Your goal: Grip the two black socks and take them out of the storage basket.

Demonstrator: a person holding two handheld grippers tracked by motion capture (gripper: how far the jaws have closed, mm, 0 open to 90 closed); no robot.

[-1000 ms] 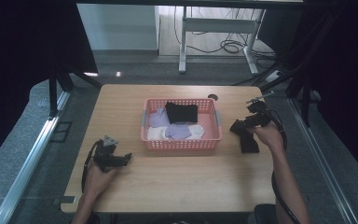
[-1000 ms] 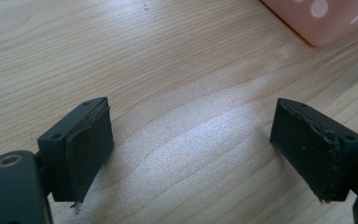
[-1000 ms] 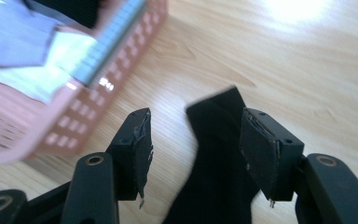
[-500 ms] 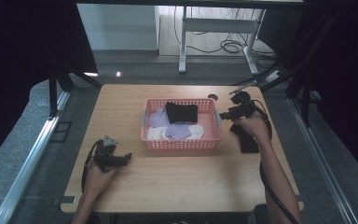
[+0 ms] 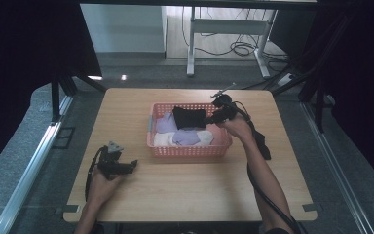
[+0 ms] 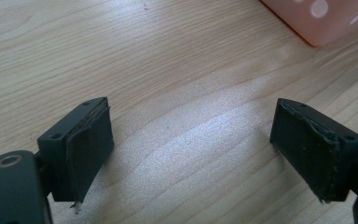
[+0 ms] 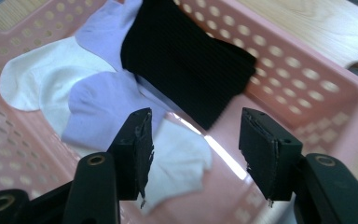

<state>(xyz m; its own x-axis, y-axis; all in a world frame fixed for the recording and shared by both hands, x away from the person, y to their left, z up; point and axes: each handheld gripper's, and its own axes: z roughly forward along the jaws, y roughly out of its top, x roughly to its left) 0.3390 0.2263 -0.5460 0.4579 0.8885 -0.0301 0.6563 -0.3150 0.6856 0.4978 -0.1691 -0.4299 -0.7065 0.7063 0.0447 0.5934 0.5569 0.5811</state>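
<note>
— Where's the right hand-held gripper (image 5: 213, 117)?
— Over the pink basket (image 5: 187, 150) mid-tabletop (image 5: 185, 190), jaws parted, empty, above the black sock (image 7: 186, 56).
— The left hand-held gripper (image 5: 126, 165)?
— Near left, wide open, gripping nothing.

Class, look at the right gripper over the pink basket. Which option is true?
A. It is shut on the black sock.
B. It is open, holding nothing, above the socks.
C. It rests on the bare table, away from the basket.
B: in the right gripper view the right gripper has its jaws apart and empty above the socks in the pink basket.
</note>
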